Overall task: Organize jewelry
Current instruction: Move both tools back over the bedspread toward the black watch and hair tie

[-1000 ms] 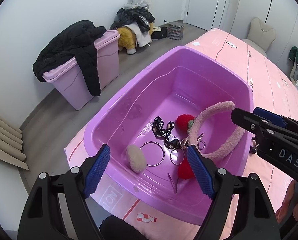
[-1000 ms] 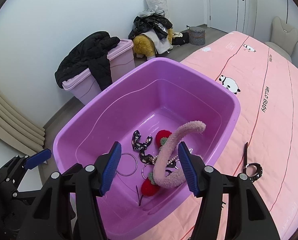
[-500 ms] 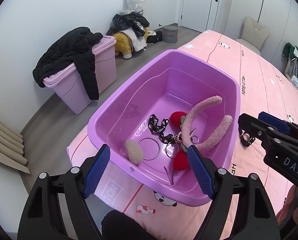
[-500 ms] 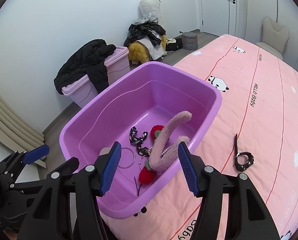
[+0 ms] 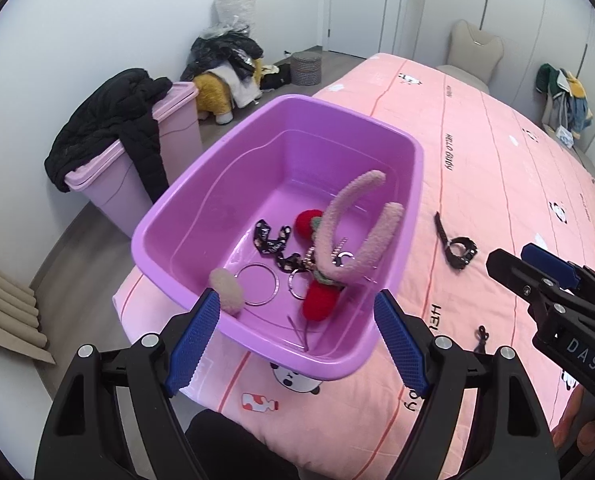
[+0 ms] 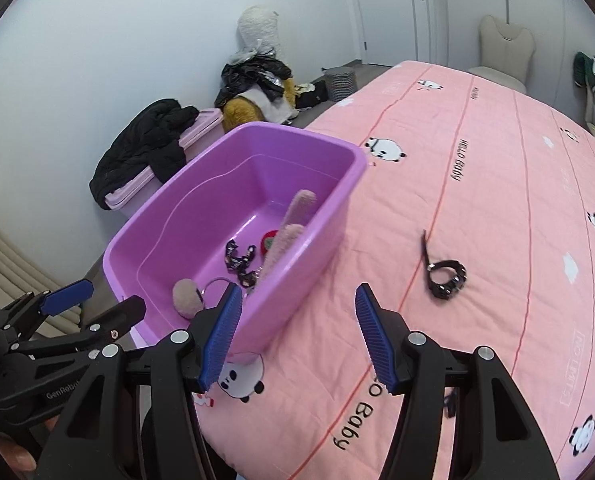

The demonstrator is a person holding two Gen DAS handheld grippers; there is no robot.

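Both wrist cameras look steeply down past their own jaws. The left view centres the purple bin (image 5: 413,184); the right view holds it left of centre, sharing the pink bed (image 6: 477,200).

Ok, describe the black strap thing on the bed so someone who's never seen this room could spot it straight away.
Start at the pink bed cover and find the purple tub sitting on it. The black studded strap lies on the bare cover to the right of the tub, outside it, curled into a loop with one straight tail. Unlike the fuzzy pink headband and red pompoms, it is not in the tub.
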